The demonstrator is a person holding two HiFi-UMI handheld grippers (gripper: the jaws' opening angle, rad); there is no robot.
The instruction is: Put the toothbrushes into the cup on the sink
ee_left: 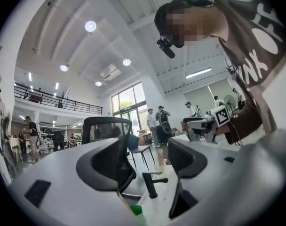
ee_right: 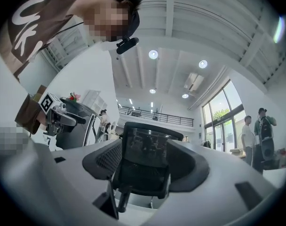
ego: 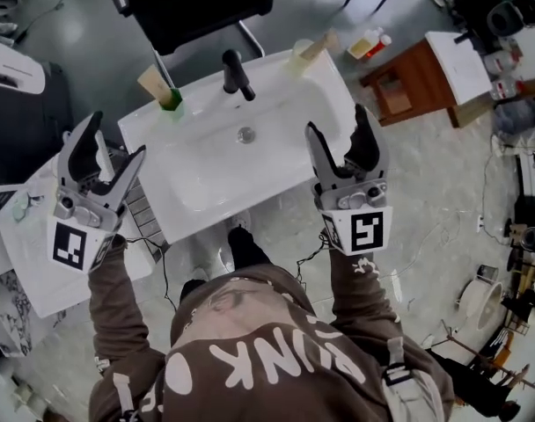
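1. Head view: the left gripper (ego: 113, 143) hovers at the sink's (ego: 276, 161) left edge, its fingers spread wide and nothing between them.
2. The right gripper (ego: 340, 130) hangs over the right edge, likewise spread and empty.
3. A tan toothbrush (ego: 153, 82) stands in the green cup (ego: 172, 104) at the back-left corner, beside the black faucet (ego: 237, 73).

Left gripper (ee_left: 150, 162) gapes empty before black faucet (ee_left: 150, 185), chair (ee_left: 107, 128), perhaps a green cup (ee_left: 137, 210).
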